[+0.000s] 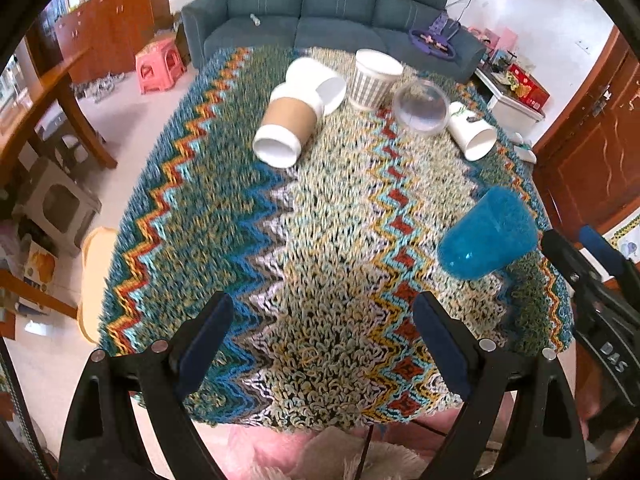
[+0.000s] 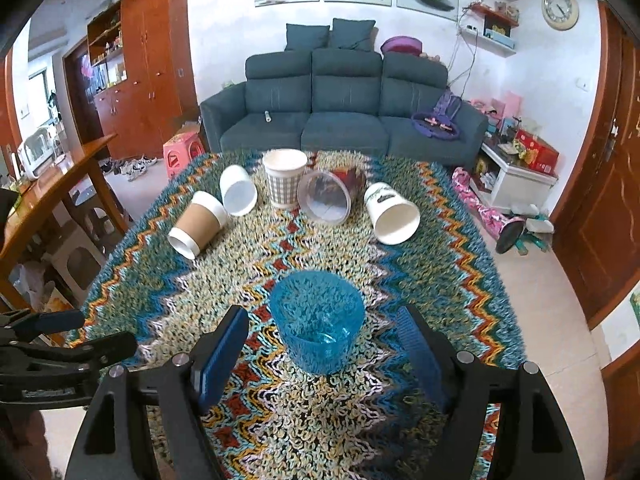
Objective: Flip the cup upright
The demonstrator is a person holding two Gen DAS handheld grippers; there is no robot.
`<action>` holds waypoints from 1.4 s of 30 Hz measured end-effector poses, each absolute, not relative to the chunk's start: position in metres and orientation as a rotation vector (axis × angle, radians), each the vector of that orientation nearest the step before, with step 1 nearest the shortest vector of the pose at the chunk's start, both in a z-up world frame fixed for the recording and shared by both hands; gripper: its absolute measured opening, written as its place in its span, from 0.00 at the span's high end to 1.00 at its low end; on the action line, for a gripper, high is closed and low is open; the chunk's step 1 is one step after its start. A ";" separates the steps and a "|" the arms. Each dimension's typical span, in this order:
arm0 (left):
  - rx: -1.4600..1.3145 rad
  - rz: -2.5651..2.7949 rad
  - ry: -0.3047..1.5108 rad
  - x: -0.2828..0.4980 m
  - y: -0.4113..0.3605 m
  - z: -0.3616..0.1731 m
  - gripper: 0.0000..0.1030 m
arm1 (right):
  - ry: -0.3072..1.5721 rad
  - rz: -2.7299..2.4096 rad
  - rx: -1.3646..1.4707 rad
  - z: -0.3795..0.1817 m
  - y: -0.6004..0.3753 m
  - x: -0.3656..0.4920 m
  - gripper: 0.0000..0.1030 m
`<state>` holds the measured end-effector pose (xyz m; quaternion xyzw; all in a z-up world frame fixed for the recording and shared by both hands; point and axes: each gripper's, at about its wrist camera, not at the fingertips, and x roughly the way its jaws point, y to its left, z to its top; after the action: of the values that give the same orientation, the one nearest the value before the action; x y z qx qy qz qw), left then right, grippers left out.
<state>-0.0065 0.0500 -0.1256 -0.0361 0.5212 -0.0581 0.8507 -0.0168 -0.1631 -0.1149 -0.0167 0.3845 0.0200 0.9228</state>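
Blue cup (image 2: 317, 322): translucent plastic, upright on shaggy zigzag rug (image 2: 280, 400), between right jaws, spread; left jaws spread, empty.

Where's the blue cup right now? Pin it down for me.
The blue cup stands upright on the woven rug, between the right gripper's open jaws, nearer than the row of tipped cups.

blue cup (image 2: 318, 322) | translucent blue plastic, tapering toward its base | standing mouth-up and leaning slightly on the shaggy zigzag rug (image 2: 360, 420) | sitting at the near end of the table, apart from the other cups farther back | showing the rug's pattern through its wall
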 end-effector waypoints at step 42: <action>-0.031 -0.035 0.884 -0.016 0.029 0.003 0.10 | 0.716 -0.010 0.029 0.007 -0.168 -0.028 0.22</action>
<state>-0.0158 0.0288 0.0029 -0.0150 0.4278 -0.0171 0.9036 -0.0282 -0.1679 0.0073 0.0141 0.3506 -0.0050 0.9364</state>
